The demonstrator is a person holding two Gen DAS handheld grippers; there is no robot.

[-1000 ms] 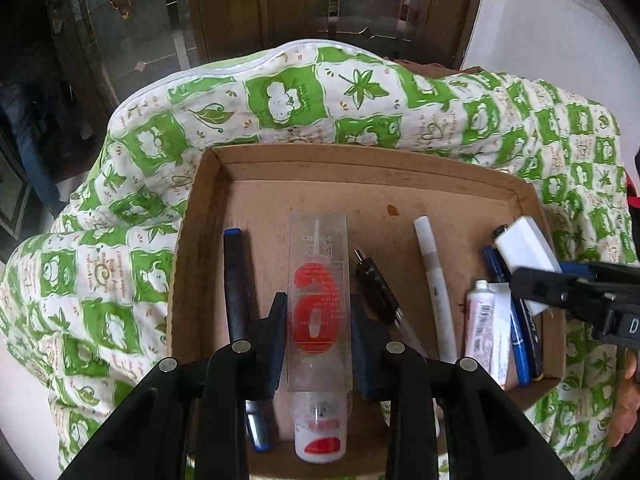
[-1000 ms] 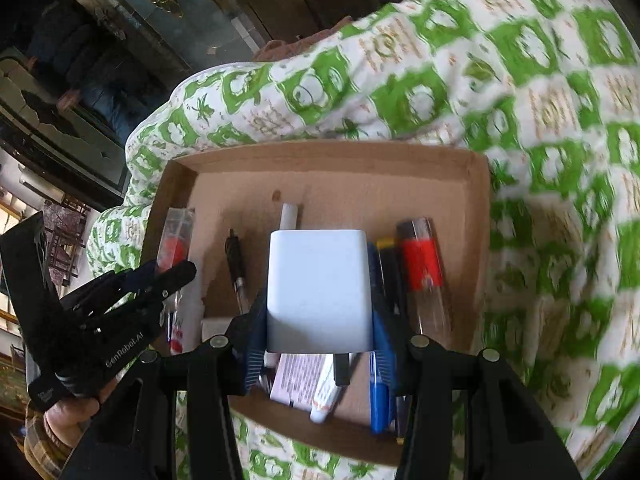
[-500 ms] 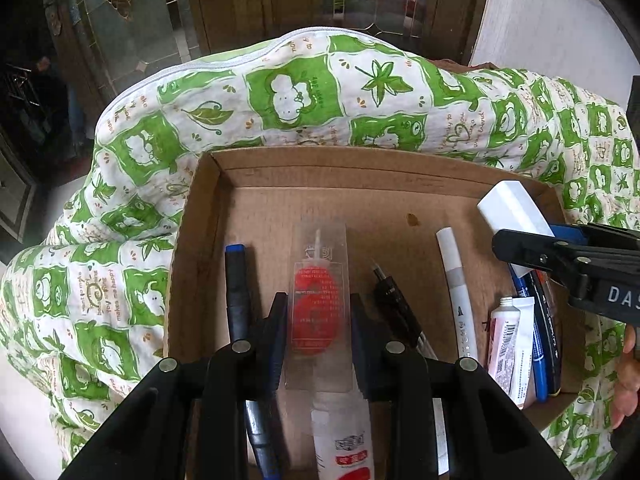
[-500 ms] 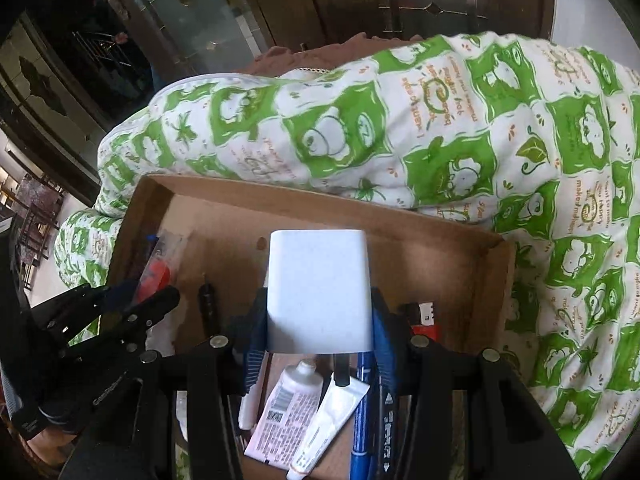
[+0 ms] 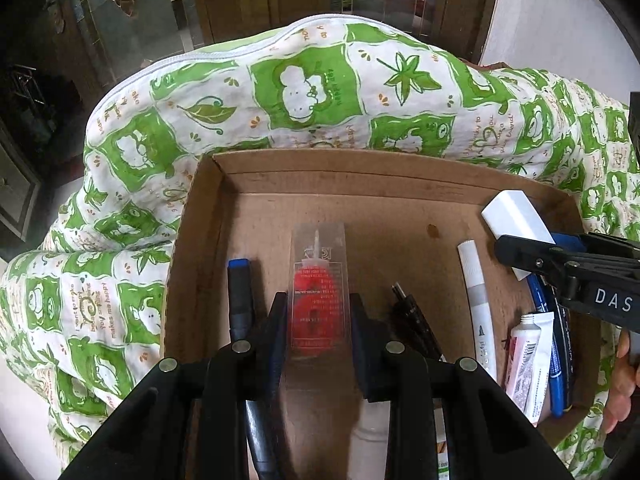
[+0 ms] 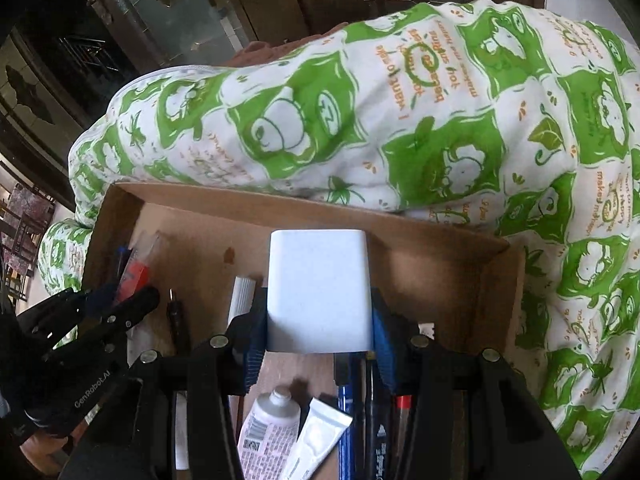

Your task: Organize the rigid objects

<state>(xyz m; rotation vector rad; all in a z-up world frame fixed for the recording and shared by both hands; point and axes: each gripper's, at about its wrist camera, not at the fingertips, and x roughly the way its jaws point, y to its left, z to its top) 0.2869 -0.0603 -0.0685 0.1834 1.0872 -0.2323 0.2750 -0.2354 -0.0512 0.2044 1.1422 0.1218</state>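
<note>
Both tongs have lifted since a second ago: left tongs (image 5: 318, 332) clamp the clear plastic sleeve with red glue bottle (image 5: 318, 300), right tongs (image 6: 318, 320) hold the white rectangular block (image 6: 318, 296), both above the shallow cardboard box (image 5: 360, 168). Place each flat into bare floor; avoid white marker (image 5: 476, 300), black pen (image 5: 414, 324), white tubes (image 6: 272, 428), blue pens (image 5: 554, 360). Green-patterned quilt (image 5: 304, 92) underneath is soft, so press lightly.

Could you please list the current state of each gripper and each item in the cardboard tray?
left gripper: shut on the clear red-labelled packet, lifted.
right gripper: shut on the white block, held above the tray.
cardboard tray: open-topped, resting on green-patterned cloth.
white marker: capped, lying flat.
black pen: lying flat.
white tube: capped, lying flat.
</note>
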